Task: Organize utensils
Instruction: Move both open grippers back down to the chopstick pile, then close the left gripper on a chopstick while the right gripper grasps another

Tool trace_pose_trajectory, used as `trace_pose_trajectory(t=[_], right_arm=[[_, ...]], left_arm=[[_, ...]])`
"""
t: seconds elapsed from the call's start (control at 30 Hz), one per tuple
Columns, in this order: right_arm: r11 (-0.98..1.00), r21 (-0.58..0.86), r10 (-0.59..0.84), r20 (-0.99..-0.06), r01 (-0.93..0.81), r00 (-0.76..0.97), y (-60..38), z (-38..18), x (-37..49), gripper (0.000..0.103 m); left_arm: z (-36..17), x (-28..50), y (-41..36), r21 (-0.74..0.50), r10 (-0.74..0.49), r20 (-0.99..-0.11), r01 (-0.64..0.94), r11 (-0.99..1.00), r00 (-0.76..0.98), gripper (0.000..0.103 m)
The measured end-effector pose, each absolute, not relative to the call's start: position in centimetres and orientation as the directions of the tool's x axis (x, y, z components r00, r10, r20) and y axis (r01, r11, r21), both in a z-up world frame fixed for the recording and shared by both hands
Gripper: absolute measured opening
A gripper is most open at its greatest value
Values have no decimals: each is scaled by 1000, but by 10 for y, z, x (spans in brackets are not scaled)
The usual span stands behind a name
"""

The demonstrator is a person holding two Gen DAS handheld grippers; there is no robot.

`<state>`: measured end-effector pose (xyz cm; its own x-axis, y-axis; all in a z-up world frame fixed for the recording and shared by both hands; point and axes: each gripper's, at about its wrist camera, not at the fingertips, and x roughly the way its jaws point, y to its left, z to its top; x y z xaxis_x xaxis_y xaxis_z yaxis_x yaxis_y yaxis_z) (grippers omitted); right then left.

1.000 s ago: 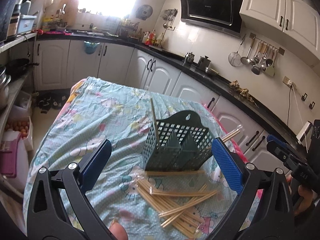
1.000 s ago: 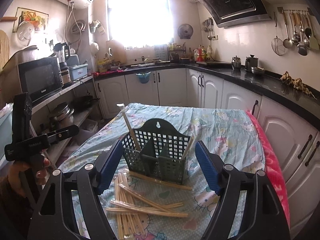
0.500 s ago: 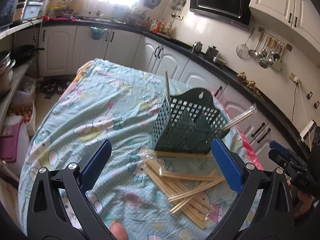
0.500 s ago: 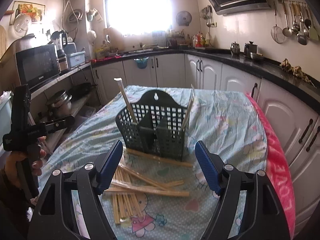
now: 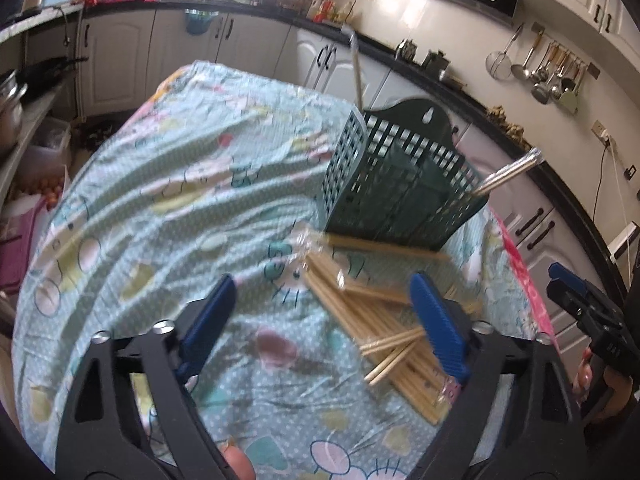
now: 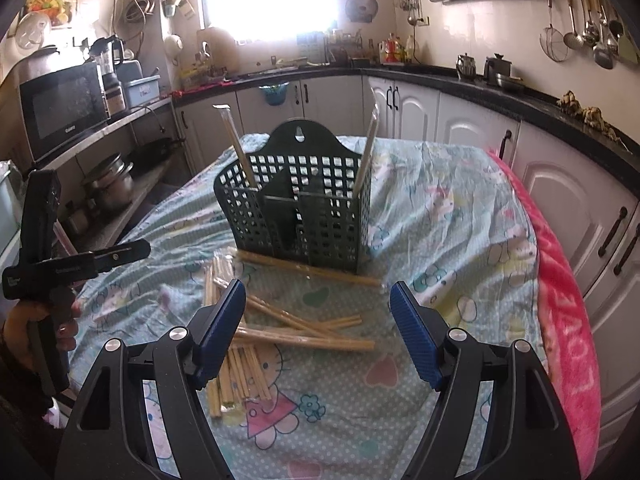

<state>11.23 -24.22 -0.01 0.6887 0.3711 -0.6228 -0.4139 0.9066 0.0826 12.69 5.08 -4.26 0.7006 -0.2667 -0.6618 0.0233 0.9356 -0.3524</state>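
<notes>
A dark green slotted utensil basket (image 6: 296, 208) stands on the table, also in the left wrist view (image 5: 400, 196). Two wrapped chopstick pairs stand in it, one at its left end (image 6: 236, 144) and one at its right end (image 6: 368, 148). A loose pile of wrapped wooden chopsticks (image 6: 280, 320) lies in front of it, also in the left wrist view (image 5: 380, 320). My right gripper (image 6: 318, 328) is open and empty just above the pile. My left gripper (image 5: 324, 320) is open and empty, low over the pile's left edge.
The table wears a light blue cartoon-print cloth (image 6: 440, 240) with a pink towel (image 6: 568, 320) along its right edge. White cabinets and a black counter (image 6: 520, 100) run behind and to the right. A shelf with a microwave (image 6: 60, 108) and pots stands to the left.
Both grippers have moved forward and down toward the chopstick pile and basket. The left wrist view is motion-blurred now. Nothing has been picked up.
</notes>
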Motion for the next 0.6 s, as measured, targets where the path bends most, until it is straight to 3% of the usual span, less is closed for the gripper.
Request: trace_pose_trajectory(t=[0.3,0.6], right_arm=[[920,76,331,-678,-386,657,-248,-25,121,72],[931,86,309,-706,-355,638,-257,-41,130,65]], left_arm=[[-83,143,51,-407,-326,-733,0,914,597,30],[-103,174,57,-453,-356,-748,-39,891,561,17]])
